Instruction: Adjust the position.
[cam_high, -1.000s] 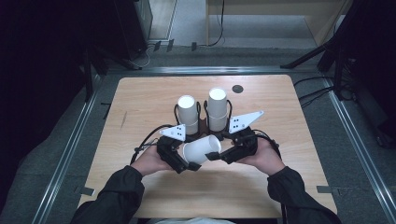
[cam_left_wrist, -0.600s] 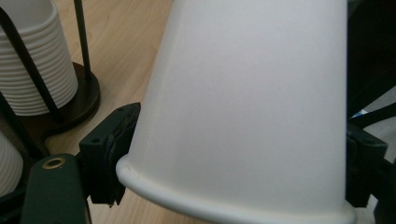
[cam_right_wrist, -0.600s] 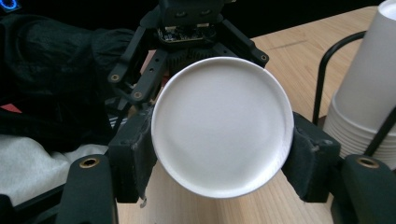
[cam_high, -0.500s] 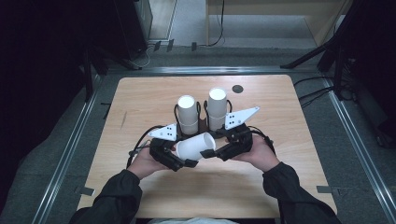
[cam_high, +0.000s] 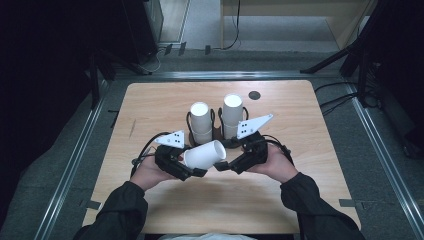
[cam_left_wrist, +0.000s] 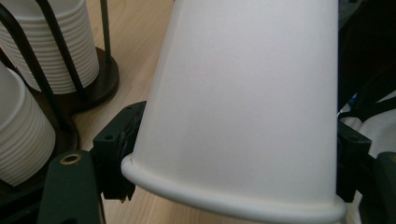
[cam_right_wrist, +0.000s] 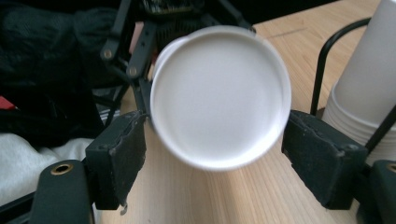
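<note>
A white paper cup (cam_high: 202, 155) lies on its side above the table's front middle, and my left gripper (cam_high: 196, 161) is shut on it. In the left gripper view the cup (cam_left_wrist: 243, 102) sits between the two jaws, its rolled rim toward the camera. My right gripper (cam_high: 226, 165) stands at the cup's closed end. In the right gripper view the cup's round bottom (cam_right_wrist: 219, 98) faces the camera between the open jaws of the right gripper (cam_right_wrist: 215, 158). The left pad (cam_right_wrist: 121, 158) is at the cup's edge; a small gap shows at the right pad.
Two tall stacks of white paper cups (cam_high: 201, 122) (cam_high: 233, 115) stand in black wire holders just behind the grippers, close to both jaws. A small dark disc (cam_high: 254, 95) lies farther back on the wooden table (cam_high: 150, 100). Metal rails run along the table's sides.
Both hands and the cup have shifted slightly left. The left gripper keeps its hold, and the right gripper has followed the cup's closed end.
</note>
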